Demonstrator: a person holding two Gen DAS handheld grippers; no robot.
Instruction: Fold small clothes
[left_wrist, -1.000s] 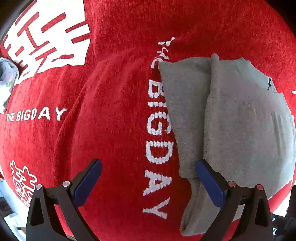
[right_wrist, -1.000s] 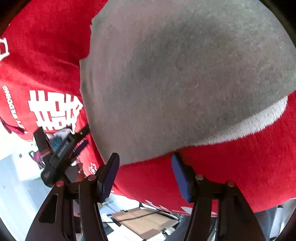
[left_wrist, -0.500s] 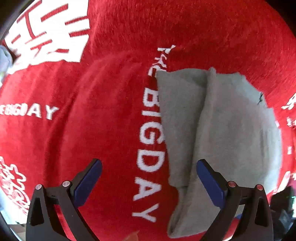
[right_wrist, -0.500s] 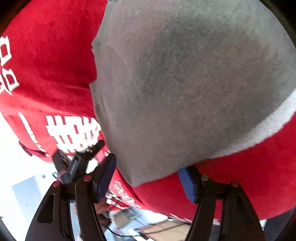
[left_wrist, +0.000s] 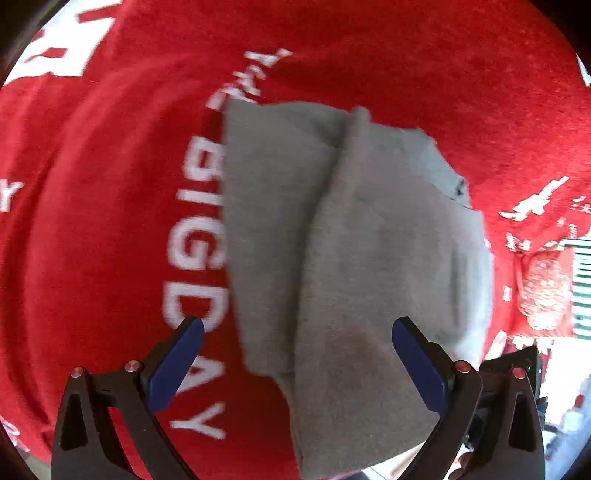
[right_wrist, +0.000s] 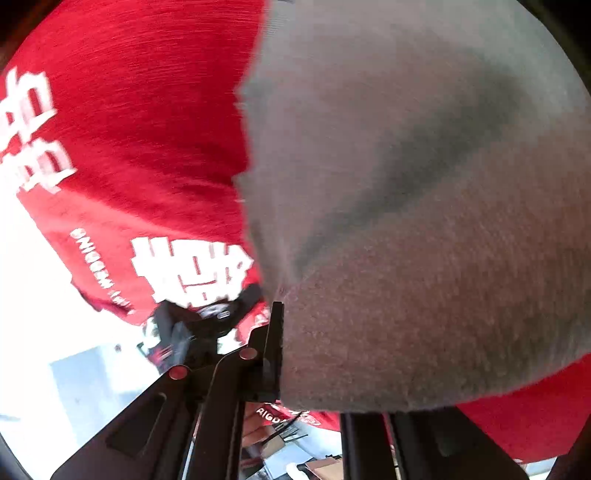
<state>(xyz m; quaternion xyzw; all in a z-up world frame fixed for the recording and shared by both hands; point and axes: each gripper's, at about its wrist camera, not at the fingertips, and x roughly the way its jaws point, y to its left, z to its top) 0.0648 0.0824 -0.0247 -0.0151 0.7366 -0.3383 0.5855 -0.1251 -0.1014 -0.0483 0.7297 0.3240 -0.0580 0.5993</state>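
Two claws at one soft grey folded cloth on a red fleece blanket with white lettering.

Left wrist view: the whole cloth shows, lying over the "BIGDAY" print, its near end between the left gripper's wide-spread blue pads, which do not press it. Right wrist view: only the cloth's near edge fills the frame beside the blanket; the right gripper is pressed together, pinching that edge.

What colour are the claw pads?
Dark blue pads, clearest in the left wrist view.
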